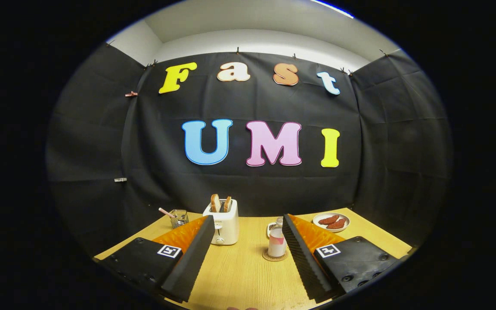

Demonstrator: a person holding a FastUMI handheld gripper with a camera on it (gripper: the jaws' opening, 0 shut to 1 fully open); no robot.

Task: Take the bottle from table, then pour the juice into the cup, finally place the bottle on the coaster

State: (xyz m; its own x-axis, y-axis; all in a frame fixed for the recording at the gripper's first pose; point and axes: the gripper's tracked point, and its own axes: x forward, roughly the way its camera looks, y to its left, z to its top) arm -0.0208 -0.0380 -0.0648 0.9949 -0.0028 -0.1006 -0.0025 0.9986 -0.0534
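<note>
Wooden table (239, 275): gripper (248, 224) fingers spread wide (gripping nothing); bottle (276, 242) on coaster (274, 257) at 1 o'clock, toaster (222, 224) at 11.

A white toaster (224, 226) holds golden-brown toast (221, 203) on a pale wood-grain table (239, 275). The bottle (276, 243) is white and pink. A white plate (331, 222) carries reddish-brown pieces.

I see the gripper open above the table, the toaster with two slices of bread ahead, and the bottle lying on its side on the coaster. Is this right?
Not quite. In the gripper view the bottle stands upright on the coaster; it is not lying on its side. The rest holds: the gripper is open above the table, and the toaster ahead has two slices of bread.
</note>
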